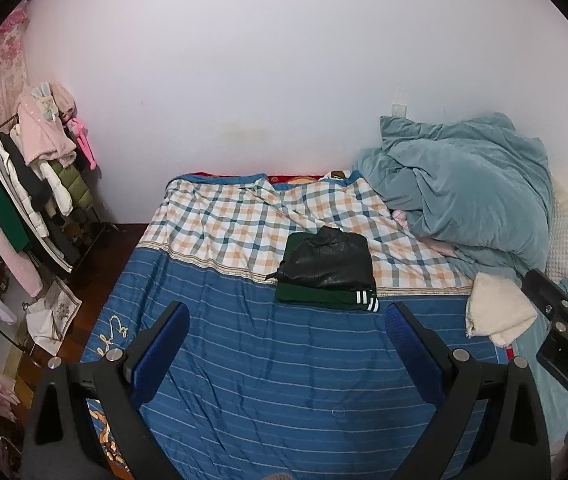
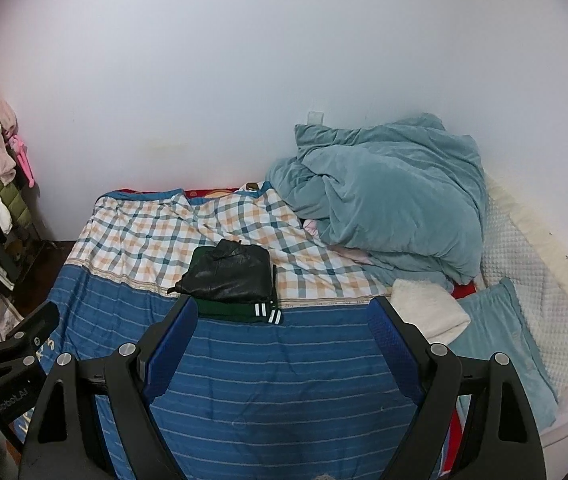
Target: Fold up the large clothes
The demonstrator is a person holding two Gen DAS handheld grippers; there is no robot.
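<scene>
A folded black leather-look jacket (image 1: 329,258) lies on a folded dark green garment with white cuff stripes (image 1: 323,300), in the middle of the bed on the blue striped and checked cover (image 1: 264,360). The stack also shows in the right wrist view, jacket (image 2: 230,272) over green garment (image 2: 240,310). My left gripper (image 1: 285,316) is open and empty, held above the blue cover in front of the stack. My right gripper (image 2: 282,312) is open and empty, also short of the stack. A cream fleece garment (image 1: 497,312) (image 2: 429,312) lies to the right.
A crumpled teal duvet (image 1: 459,184) (image 2: 387,196) is piled at the back right. A teal pillow (image 2: 499,344) and a white textured pad (image 2: 531,288) lie at the right. A loaded clothes rack (image 1: 32,184) stands on the floor to the left.
</scene>
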